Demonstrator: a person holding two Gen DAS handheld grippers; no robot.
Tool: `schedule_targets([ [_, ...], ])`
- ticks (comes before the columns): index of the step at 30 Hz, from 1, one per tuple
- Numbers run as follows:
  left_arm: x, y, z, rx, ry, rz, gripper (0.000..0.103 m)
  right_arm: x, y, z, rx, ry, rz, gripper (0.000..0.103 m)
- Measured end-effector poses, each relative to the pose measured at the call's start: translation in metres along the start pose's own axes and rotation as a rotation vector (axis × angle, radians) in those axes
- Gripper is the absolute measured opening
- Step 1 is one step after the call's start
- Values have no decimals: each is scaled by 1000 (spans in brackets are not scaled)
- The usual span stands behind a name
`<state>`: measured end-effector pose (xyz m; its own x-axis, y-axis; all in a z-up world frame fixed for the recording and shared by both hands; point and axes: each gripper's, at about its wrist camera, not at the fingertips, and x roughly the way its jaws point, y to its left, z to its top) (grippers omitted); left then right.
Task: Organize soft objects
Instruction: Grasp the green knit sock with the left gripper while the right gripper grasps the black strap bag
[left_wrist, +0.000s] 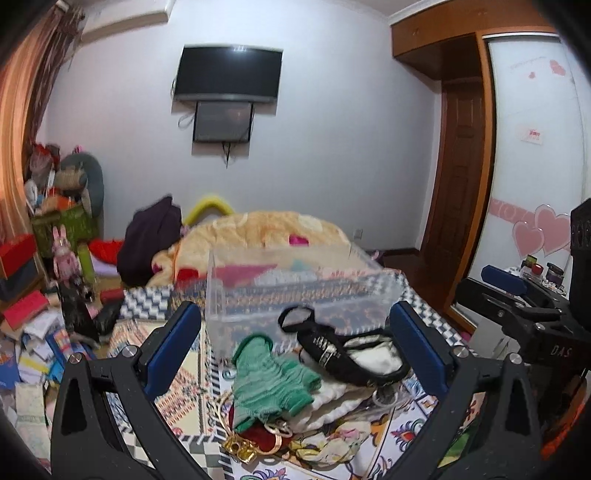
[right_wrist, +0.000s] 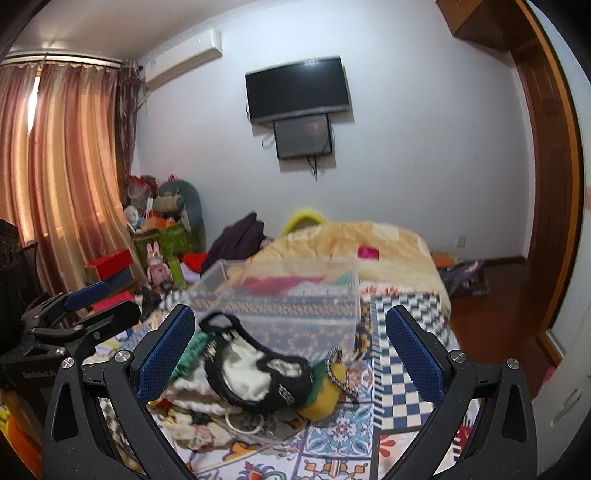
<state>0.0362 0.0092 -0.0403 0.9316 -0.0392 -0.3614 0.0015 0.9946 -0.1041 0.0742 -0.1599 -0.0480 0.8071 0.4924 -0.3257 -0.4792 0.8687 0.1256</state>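
A pile of soft things lies on the patterned bedspread (left_wrist: 177, 391): a green knit piece (left_wrist: 269, 384), a black-rimmed white eye mask (left_wrist: 351, 354), white knit fabric (left_wrist: 332, 402) and a yellow plush item (right_wrist: 325, 398). The mask (right_wrist: 255, 373) tops the pile in the right wrist view. Behind the pile stands a clear plastic box (left_wrist: 295, 288), also in the right wrist view (right_wrist: 288, 306). My left gripper (left_wrist: 295, 350) is open and empty above the pile. My right gripper (right_wrist: 291, 354) is open and empty, beside it on the right (left_wrist: 517, 295).
A yellow quilt (left_wrist: 277, 229) and dark clothing (left_wrist: 151, 240) lie farther up the bed. Boxes, toys and papers (left_wrist: 44, 332) clutter the floor at left. A wooden door (left_wrist: 458, 184) and wardrobe are at right. A TV (left_wrist: 229, 74) hangs on the wall.
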Motion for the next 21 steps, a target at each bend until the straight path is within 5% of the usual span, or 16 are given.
schedule_targets([
  [5, 26, 11, -14, -28, 84, 9, 90, 21, -10, -16, 23, 84, 17, 93],
  [12, 49, 31, -34, -71, 153, 29, 86, 38, -12, -31, 12, 170, 33, 79],
  [17, 68, 41, -44, -109, 220, 9, 65, 53, -17, -40, 21, 239, 19, 58],
  [21, 73, 38, -49, -95, 232, 12, 64, 57, -17, -42, 31, 250, 27, 53],
])
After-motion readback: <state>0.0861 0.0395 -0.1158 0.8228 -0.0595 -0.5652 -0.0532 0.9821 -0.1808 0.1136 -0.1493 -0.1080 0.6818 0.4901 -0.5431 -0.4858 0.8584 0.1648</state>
